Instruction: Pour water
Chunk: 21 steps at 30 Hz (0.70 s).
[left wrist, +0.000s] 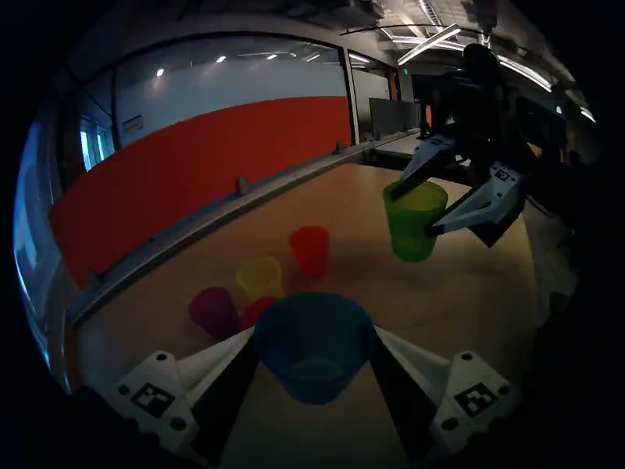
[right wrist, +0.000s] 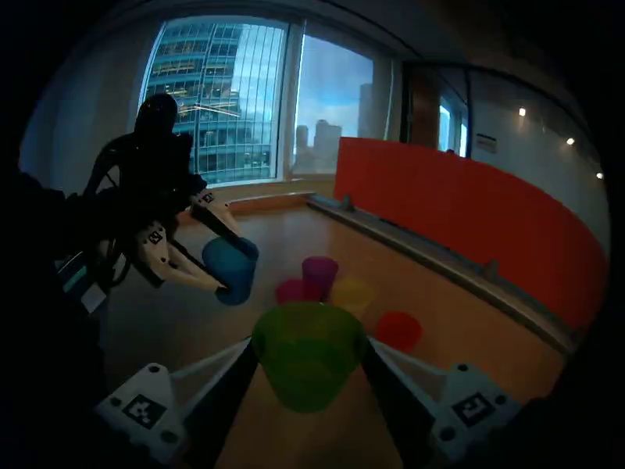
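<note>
Presently, left gripper (left wrist: 314, 342) jaws pinch the blue cup (left wrist: 314, 363) and right gripper (right wrist: 308, 344) jaws pinch the green cup (right wrist: 308, 371), both aloft over the tabletop (left wrist: 469, 301); tilting with rims misaligned could spill water.

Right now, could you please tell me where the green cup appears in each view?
Left gripper view: green cup upper right, held by the right gripper.
Right gripper view: green cup bottom centre, between that gripper's own fingers.
Shared landmark: the red cup.
</note>
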### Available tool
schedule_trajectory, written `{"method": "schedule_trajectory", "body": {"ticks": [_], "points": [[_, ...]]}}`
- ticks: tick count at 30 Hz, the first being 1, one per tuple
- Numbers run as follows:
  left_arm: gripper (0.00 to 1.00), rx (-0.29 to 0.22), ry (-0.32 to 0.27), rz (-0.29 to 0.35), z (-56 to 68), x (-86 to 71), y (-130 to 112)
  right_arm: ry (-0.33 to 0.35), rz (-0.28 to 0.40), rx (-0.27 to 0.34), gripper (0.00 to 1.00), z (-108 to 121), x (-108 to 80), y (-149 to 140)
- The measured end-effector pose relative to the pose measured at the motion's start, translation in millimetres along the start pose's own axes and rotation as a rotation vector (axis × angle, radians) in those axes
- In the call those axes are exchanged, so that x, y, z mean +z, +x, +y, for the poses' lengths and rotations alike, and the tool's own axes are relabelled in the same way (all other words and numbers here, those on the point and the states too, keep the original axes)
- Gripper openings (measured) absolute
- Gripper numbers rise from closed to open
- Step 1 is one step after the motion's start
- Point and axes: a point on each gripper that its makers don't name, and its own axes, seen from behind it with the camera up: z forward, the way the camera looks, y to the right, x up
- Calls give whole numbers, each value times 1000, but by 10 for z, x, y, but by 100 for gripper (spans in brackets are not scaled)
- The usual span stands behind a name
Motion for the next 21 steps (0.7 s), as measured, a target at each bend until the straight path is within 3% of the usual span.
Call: {"method": "schedule_trajectory", "body": {"ticks": [21], "points": [[88,5,-85,-130,171,171,-448,46,-110,-8,91,-81,136,-351]]}}
